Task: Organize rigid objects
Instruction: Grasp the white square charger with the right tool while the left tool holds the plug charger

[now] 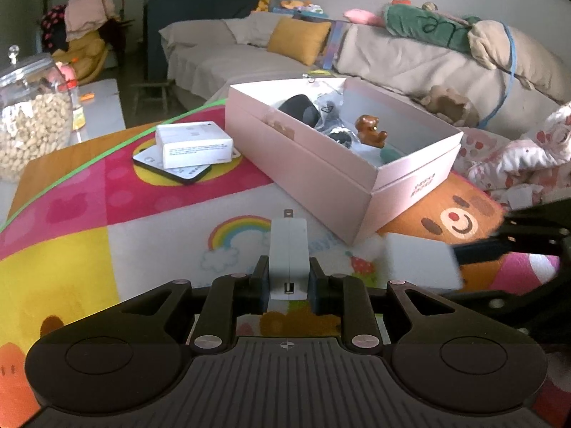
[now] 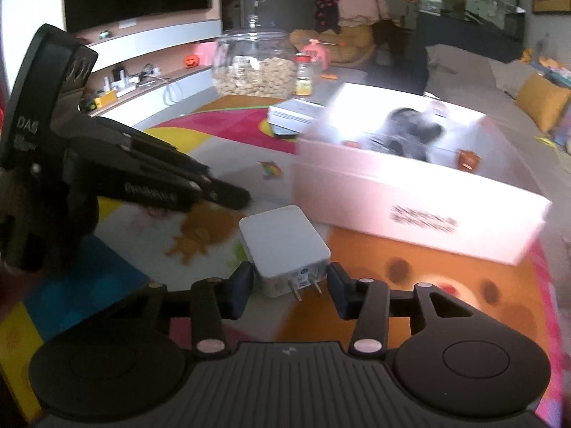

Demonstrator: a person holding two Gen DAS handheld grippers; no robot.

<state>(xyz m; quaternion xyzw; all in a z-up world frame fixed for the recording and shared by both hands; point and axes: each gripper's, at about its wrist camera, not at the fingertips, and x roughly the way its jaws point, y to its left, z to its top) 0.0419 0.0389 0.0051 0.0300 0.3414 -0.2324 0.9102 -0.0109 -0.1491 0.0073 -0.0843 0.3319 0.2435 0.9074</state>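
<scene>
- The left tool (image 1: pixel 288 278) is clamping a white charger (image 1: pixel 288 253) between its fingers, prongs pointing forward, just short of the pink box (image 1: pixel 321 164).
- The right tool (image 2: pixel 291 285) is standing open around a second white charger (image 2: pixel 283 249), fingers apart from its sides, prongs facing the camera.
- Both chargers are sitting over the colourful tabletop (image 1: pixel 142 235).
- The box's contents are blurring in the right view.
</scene>
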